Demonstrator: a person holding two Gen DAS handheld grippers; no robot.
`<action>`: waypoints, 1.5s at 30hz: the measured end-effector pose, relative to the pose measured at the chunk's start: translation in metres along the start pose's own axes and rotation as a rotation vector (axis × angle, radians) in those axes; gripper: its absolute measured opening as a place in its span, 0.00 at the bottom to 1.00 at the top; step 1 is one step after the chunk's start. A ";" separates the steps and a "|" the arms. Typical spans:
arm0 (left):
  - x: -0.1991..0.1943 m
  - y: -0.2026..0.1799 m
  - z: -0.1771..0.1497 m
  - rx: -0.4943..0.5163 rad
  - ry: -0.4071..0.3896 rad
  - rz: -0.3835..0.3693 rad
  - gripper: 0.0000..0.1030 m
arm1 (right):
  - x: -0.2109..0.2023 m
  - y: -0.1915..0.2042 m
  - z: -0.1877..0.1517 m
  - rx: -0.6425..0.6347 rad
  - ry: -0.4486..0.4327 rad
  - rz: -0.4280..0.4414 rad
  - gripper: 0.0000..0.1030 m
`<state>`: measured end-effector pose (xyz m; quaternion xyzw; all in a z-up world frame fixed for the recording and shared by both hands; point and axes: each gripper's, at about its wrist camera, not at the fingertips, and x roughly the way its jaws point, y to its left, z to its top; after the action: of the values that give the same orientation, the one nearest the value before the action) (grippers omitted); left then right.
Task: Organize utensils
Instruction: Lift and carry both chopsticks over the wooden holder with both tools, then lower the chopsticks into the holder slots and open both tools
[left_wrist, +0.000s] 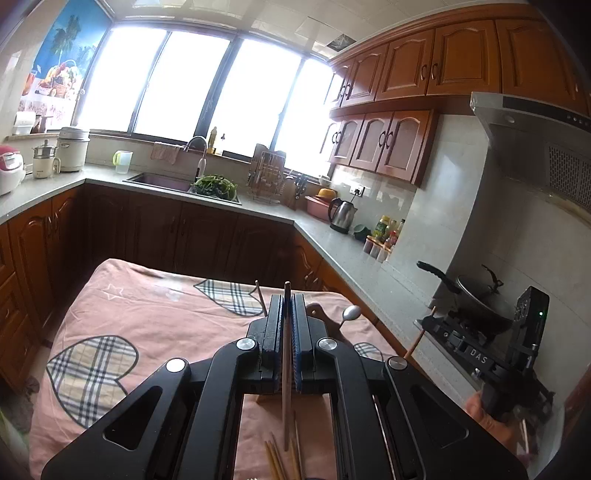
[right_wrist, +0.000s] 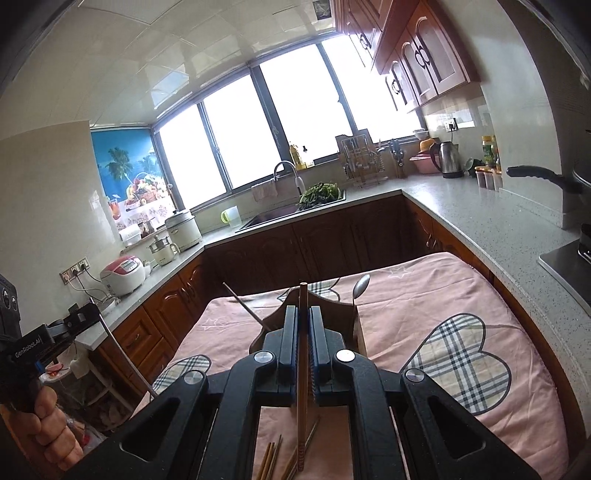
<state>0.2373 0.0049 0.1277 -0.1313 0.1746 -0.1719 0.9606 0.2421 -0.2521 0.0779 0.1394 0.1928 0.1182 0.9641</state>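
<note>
While both grips hold: each chopstick stands upright.
Left gripper (left_wrist: 287, 314): clamped on chopstick (left_wrist: 286, 387).
Right gripper (right_wrist: 303, 325): clamped on chopstick (right_wrist: 303, 369).
Holder (right_wrist: 328, 299): just beyond right gripper, mid-frame; spoon (right_wrist: 360, 286) inside.
Loose chopsticks (right_wrist: 271, 459): bottom centre.

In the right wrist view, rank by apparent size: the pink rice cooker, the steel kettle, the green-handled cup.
1. pink rice cooker, clearly the largest.
2. steel kettle.
3. green-handled cup, smallest, though close to the kettle.

The cooker sits nearer the camera, so true sizes stay unsure.
</note>
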 end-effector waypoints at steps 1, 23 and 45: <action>0.005 -0.002 0.006 0.003 -0.010 -0.001 0.03 | 0.002 -0.002 0.007 0.000 -0.016 -0.004 0.05; 0.151 0.008 0.005 -0.060 -0.102 0.091 0.03 | 0.105 -0.046 0.039 0.041 -0.105 -0.098 0.05; 0.185 0.020 -0.035 -0.075 0.040 0.122 0.04 | 0.130 -0.061 0.005 0.090 0.024 -0.080 0.11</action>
<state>0.3926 -0.0529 0.0364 -0.1528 0.2076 -0.1091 0.9600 0.3717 -0.2739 0.0187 0.1734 0.2149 0.0727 0.9584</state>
